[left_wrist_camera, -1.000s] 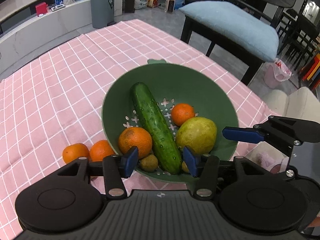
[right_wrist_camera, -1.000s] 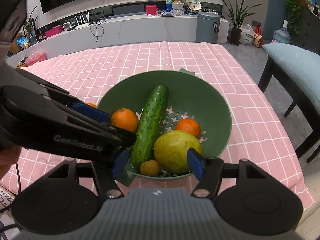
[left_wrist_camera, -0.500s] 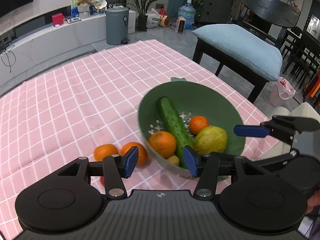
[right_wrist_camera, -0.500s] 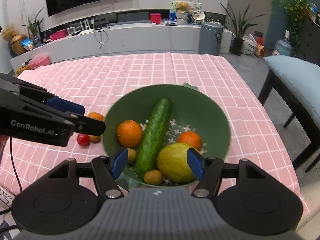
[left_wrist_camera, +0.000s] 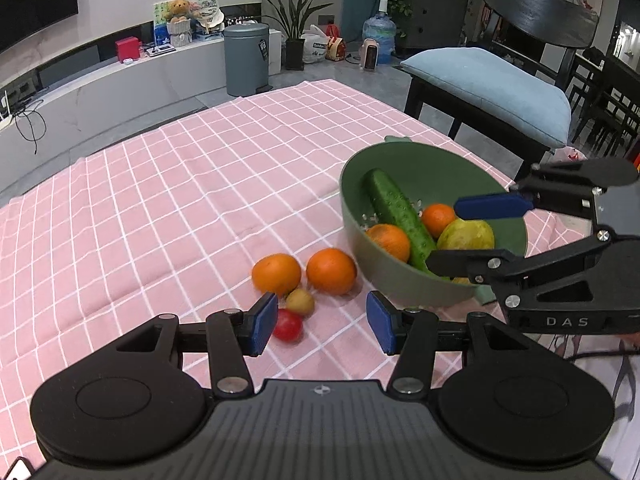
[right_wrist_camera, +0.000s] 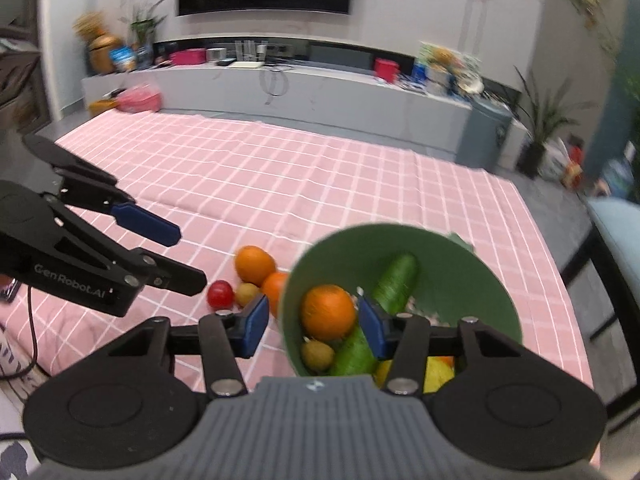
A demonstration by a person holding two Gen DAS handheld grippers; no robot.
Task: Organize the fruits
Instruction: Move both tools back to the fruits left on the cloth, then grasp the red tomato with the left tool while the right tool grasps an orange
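A green colander bowl sits on the pink checked tablecloth. It holds a cucumber, two oranges, a yellow-green pear and a small brown fruit. On the cloth left of the bowl lie two oranges, a small brown fruit and a red tomato. My left gripper is open, just above and behind the tomato. My right gripper is open and empty, over the bowl's near left rim.
A black chair with a blue cushion stands beyond the table's right edge. A grey bin and a long white counter stand behind the table. The table's near edge lies under both grippers.
Both grippers have pulled back and swung left. The left gripper has opened wider and moved from over the bowl to the loose fruit on the cloth. The tomato has come into view.
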